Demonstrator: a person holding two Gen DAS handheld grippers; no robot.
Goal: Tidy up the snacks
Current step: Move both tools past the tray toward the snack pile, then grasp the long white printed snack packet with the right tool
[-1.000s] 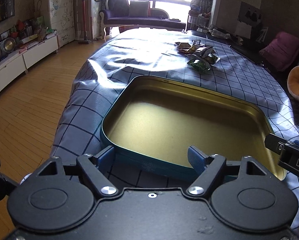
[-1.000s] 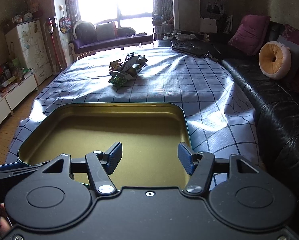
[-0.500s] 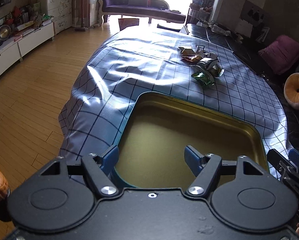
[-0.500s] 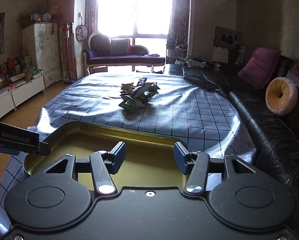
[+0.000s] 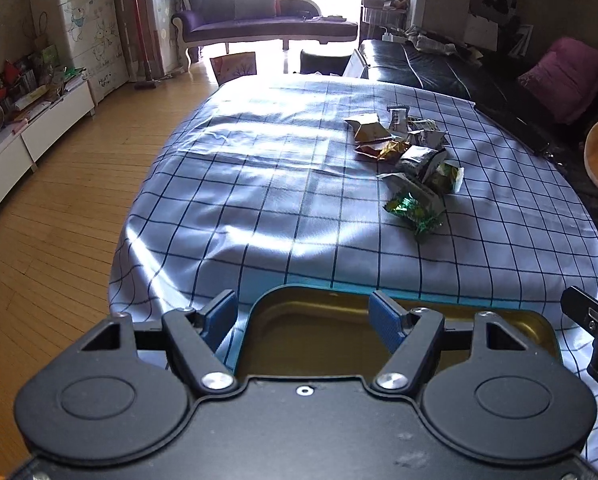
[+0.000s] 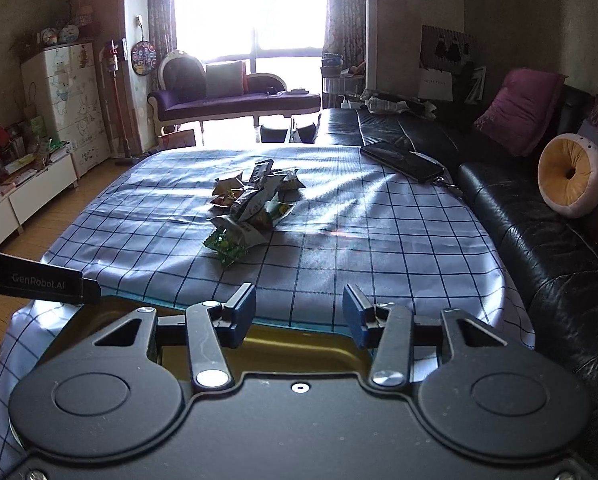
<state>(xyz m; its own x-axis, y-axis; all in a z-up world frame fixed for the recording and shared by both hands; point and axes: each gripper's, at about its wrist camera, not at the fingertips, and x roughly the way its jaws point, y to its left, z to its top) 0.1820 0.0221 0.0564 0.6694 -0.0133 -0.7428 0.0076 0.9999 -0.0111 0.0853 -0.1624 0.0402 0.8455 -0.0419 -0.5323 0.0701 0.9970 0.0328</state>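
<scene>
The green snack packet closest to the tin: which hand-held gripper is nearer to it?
Right, by a little. The right hand-held gripper points almost straight at the green snack packet; the left hand-held gripper sits further off, with the packet ahead to its right.

Surface (image 5: 259, 200) covered by a pale cloth (image 6: 359, 240) with a dark grid, creased and sunlit toward 12 o'clock, hanging over the edge at 9 o'clock. Directly on the cloth, a loose heap of snack packets (image 5: 411, 160) toward 1 o'clock, packets touching and overlapping: a green one (image 5: 415, 210) nearest, silver and yellow-brown ones behind. At 6 o'clock, well apart from the heap, a shallow tin (image 5: 323, 340) with gold inside and teal outer wall, flat on the cloth, partly hidden. At 2 o'clock in the right wrist view, a dark flat item (image 6: 403, 160) at the far edge of the cloth, kind unclear.
</scene>
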